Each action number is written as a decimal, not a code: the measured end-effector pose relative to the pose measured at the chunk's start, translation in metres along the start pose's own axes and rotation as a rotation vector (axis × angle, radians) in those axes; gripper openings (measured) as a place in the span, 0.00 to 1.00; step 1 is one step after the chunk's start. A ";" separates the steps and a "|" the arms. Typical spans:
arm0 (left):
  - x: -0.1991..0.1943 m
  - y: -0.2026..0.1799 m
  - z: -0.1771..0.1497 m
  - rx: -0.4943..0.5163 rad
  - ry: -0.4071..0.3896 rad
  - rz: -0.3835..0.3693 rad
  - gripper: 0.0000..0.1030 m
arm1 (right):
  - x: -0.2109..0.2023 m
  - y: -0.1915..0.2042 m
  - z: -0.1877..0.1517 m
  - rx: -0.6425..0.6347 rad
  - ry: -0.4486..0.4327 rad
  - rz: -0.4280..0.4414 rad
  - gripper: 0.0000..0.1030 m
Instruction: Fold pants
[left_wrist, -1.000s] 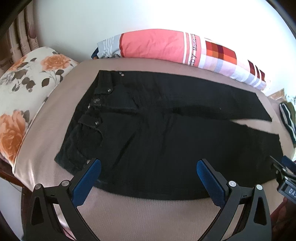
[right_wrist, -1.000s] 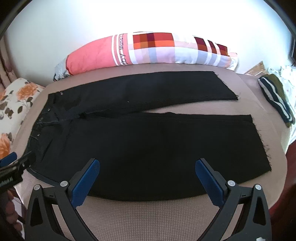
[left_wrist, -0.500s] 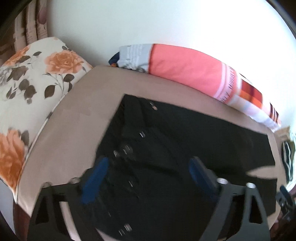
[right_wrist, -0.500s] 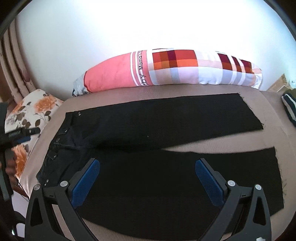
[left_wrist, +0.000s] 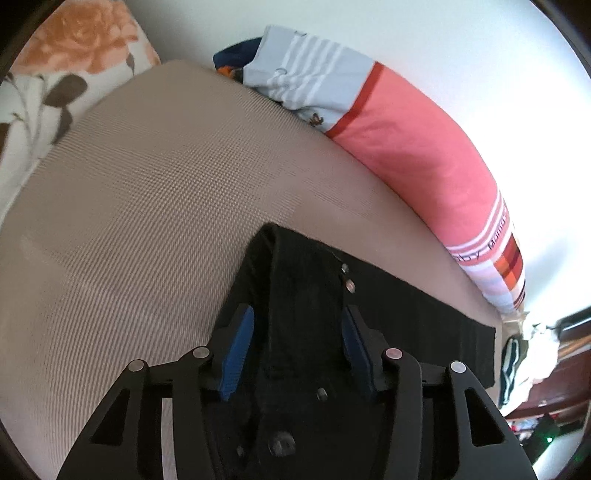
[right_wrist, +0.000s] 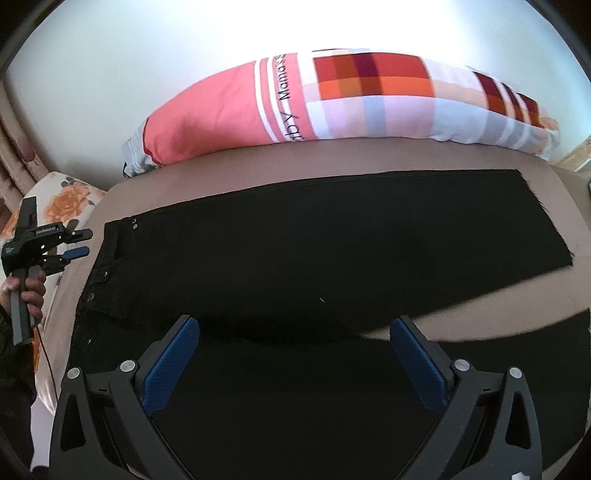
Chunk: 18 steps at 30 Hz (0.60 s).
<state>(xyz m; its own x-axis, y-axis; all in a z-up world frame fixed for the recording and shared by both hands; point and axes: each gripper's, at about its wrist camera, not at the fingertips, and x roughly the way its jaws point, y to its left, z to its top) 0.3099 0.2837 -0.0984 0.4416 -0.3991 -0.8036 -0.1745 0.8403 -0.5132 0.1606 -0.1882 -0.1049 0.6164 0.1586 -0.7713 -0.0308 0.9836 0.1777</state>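
Black pants (right_wrist: 332, 254) lie flat on the tan bed cover (right_wrist: 369, 158), waistband to the left and both legs running right. In the left wrist view my left gripper (left_wrist: 297, 349) hangs just over the far corner of the waistband (left_wrist: 303, 288). Its jaws are closing with the waistband fabric between them, and the blue pads (left_wrist: 236, 350) are not pressing on it. The right wrist view shows the left gripper (right_wrist: 82, 243) at the waistband's left edge, held by a hand (right_wrist: 31, 288). My right gripper (right_wrist: 295, 363) is wide open above the crotch area with nothing held.
A long pink and checked pillow (right_wrist: 332, 99) lies along the wall behind the pants. A floral pillow (right_wrist: 66, 195) sits past the left end of the bed. Folded striped clothes (left_wrist: 511, 365) lie beyond the leg ends at the right.
My left gripper has swung left and down to the far waistband corner, and its jaws have narrowed. My right gripper has moved forward over the pants toward the far leg.
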 end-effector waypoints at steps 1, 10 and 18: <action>0.004 0.003 0.005 -0.005 0.003 -0.003 0.49 | 0.007 0.004 0.004 -0.005 0.006 0.002 1.00; 0.038 0.014 0.031 -0.002 0.067 -0.100 0.28 | 0.051 0.033 0.023 -0.066 0.049 0.019 1.00; 0.058 0.001 0.045 0.028 0.086 -0.187 0.28 | 0.075 0.039 0.048 -0.143 0.056 0.095 1.00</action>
<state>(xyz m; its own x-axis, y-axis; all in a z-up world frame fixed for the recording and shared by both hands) 0.3748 0.2777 -0.1325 0.3868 -0.5779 -0.7186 -0.0713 0.7582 -0.6481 0.2432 -0.1425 -0.1264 0.5607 0.2522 -0.7887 -0.2011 0.9655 0.1657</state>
